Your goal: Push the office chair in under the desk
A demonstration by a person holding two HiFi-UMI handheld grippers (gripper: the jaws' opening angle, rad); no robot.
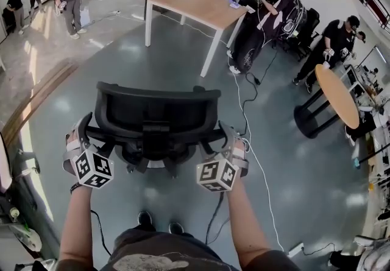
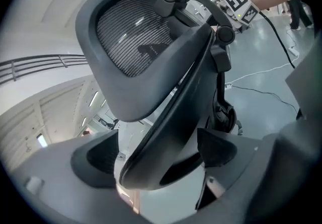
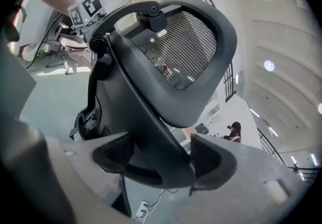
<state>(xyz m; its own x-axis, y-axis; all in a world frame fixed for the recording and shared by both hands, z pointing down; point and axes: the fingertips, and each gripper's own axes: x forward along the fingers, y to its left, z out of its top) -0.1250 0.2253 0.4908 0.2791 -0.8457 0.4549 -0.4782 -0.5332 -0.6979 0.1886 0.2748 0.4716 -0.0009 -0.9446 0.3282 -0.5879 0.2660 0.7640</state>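
- Step in hand: taking hold of the chair (image 1: 155,114) from behind. The push itself does not look begun.
- The chair stands on open floor (image 1: 122,63) just in front of the person, back towards them. It is well apart from the desk (image 1: 195,5), which is at the far side of the room.
- Left gripper (image 2: 157,160): jaws wide apart and astride the left back strut (image 2: 176,102). There is clear space on one side of the strut, so nothing is clamped.
- Right gripper (image 3: 161,160): jaws also spread, with the right back strut (image 3: 146,117) between them. The strut nearly fills the gap, and I cannot be sure whether a pad brushes it. It looks unclamped to me.
- Next move, as I judge it:
  - Close both grippers on the struts, or seat them firmly against the struts.
  - Drive the chair forward with even pressure on both sides, since a lopsided push would likely swing it.
- The line to the desk needs care:
  - A cable (image 1: 247,99) trails over the floor to the right.
  - A person (image 1: 271,14) stands at the desk's far corner.
- The seat has to pass between the desk legs and under the top.
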